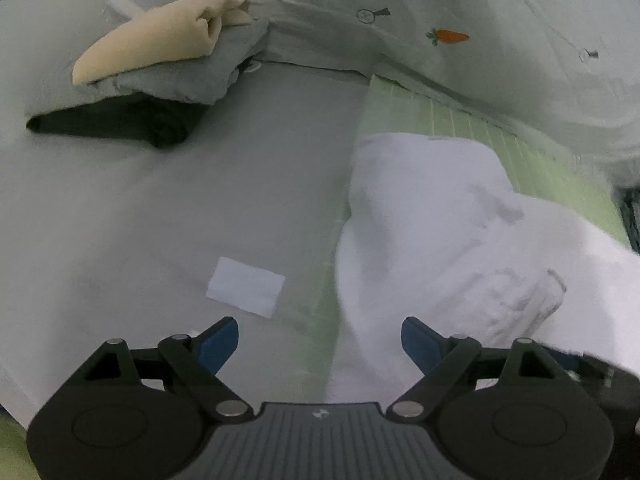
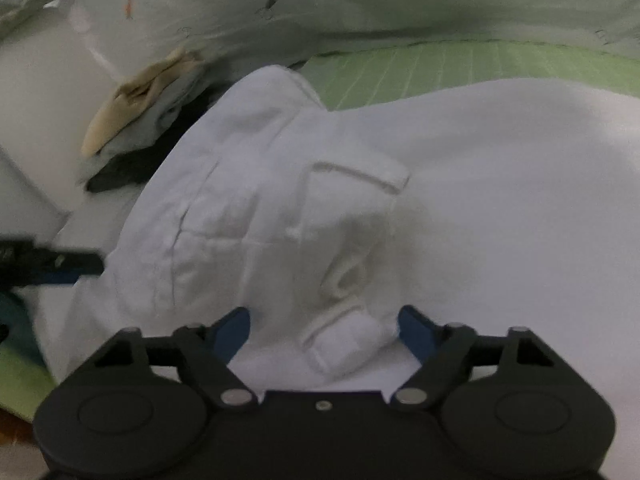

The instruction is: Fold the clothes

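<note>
White garment [image 2: 360, 184] is lying crumpled on the bed, filling the centre and 3 o'clock of the right wrist view and sitting at 3 to 4 o'clock in the left wrist view; looks like trousers with belt loops, not certain. Step in hand, by my read: getting a fresh hold to spread or fold it. Right hand-held gripper [image 2: 324, 330] is hovering spread over a bunched tab of the cloth, which is sitting between the blue fingers, not yet pinched. Left hand-held gripper [image 1: 320, 340] is spread wide, nothing between its fingers, just beside the garment's edge. Next move is calling for closing on the fabric and pulling it flat. Folded stack [image 1: 160, 64] is sitting at 11 o'clock; small white tag [image 1: 245, 286] at centre; green mat [image 1: 480, 120] underneath, carrot-print bedding [image 1: 448, 36] behind.
</note>
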Demonstrator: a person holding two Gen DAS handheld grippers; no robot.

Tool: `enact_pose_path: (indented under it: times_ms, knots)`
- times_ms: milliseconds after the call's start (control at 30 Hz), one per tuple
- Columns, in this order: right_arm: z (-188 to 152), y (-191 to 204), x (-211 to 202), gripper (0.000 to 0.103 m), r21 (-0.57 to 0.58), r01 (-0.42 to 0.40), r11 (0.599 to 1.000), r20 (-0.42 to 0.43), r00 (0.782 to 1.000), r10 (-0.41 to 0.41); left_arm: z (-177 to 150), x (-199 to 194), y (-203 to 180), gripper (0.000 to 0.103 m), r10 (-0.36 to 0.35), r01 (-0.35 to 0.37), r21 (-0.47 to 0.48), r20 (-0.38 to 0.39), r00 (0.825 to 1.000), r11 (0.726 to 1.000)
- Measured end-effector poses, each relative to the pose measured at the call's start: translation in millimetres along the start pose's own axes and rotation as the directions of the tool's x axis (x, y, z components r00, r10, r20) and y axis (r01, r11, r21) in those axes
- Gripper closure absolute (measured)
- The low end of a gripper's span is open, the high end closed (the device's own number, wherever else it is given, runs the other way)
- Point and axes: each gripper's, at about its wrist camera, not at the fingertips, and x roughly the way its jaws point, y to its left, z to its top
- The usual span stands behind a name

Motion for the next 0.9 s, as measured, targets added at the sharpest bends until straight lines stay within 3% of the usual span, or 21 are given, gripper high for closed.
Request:
enact_pose_path:
  times_ms: [33,67,100,200,300,400,467,500,533,600,633,667,800,833,900]
  knots:
    - [-0.4,-0.4,0.0,0.051,0.030,0.001,1.000,0.016,1.000,-0.001,0.6,0.1,2.7,0.014,-0.003,0.003,0.012,-0.002,1.000,1.000]
    - [-0.8,-3.9,-3.1,0.087,0.073,-0.006,0.997,0.038,0.999,0.004,-2.2,1.6,5.0,0.014,-0.006,0.006,0.022,-0.004,1.000,1.000]
    - [-1.6,-6.9,-9.9,0.091,0.107,-0.001,0.994,0.066,0.998,-0.006,-4.6,4.0,6.9,0.014,-0.009,0.009,0.032,-0.005,1.000,0.999]
    - [-5.9,-12.0,-39.5,0.093,0.193,-0.002,0.981,0.172,0.985,-0.032,-6.8,2.5,6.7,0.014,-0.023,0.024,0.056,-0.014,1.000,0.998]
    - [-12.7,-9.9,-79.5,0.093,0.208,0.056,0.976,0.266,0.958,-0.112,-9.9,4.1,0.5,0.014,-0.046,0.049,0.099,-0.028,0.999,0.994]
    - [-21.4,-19.6,-81.3,0.092,0.235,0.154,0.960,0.207,0.957,-0.205,-13.2,14.6,-14.0,0.013,-0.080,0.090,0.151,-0.072,0.994,0.984]
    - [-30.8,-21.5,-57.4,0.090,0.167,0.256,0.952,0.081,0.959,-0.272,-15.9,27.5,-26.9,0.013,-0.063,0.087,0.186,-0.131,0.989,0.979]
    - [-35.7,-20.4,-52.4,0.090,0.157,0.272,0.949,0.062,0.957,-0.285,-16.9,32.3,-33.2,0.013,-0.046,0.077,0.200,-0.151,0.987,0.977]
    - [-39.2,-17.7,-54.1,0.086,0.156,0.276,0.948,0.075,0.954,-0.290,-17.8,35.0,-39.8,0.013,-0.020,0.056,0.223,-0.160,0.987,0.973]
    - [-40.8,-12.7,-62.3,0.062,0.126,0.300,0.946,0.082,0.947,-0.311,-20.1,36.1,-50.5,0.012,0.027,0.017,0.276,-0.152,0.988,0.961]
    - [-41.1,-11.0,-66.3,0.042,0.105,0.321,0.941,0.091,0.940,-0.330,-20.7,36.1,-54.5,0.011,0.045,-0.001,0.289,-0.148,0.988,0.957]
    - [-44.4,-14.6,-75.7,0.029,0.099,0.341,0.935,0.108,0.930,-0.350,-20.5,35.6,-57.2,0.011,0.055,-0.011,0.290,-0.146,0.988,0.957]
    - [-60.2,-52.9,-109.4,0.011,0.188,0.374,0.908,0.120,0.909,-0.400,-16.4,24.9,-68.7,0.011,0.035,-0.002,0.272,-0.116,0.993,0.962]
    - [-62.1,-61.9,-114.9,0.002,0.225,0.386,0.894,0.118,0.900,-0.419,-15.0,21.9,-72.2,0.011,0.025,0.004,0.270,-0.105,0.994,0.963]
    - [-68.0,-86.5,-127.1,0.000,0.298,0.407,0.864,0.111,0.884,-0.455,-13.0,17.5,-81.2,0.008,0.009,0.015,0.270,-0.087,0.996,0.963]
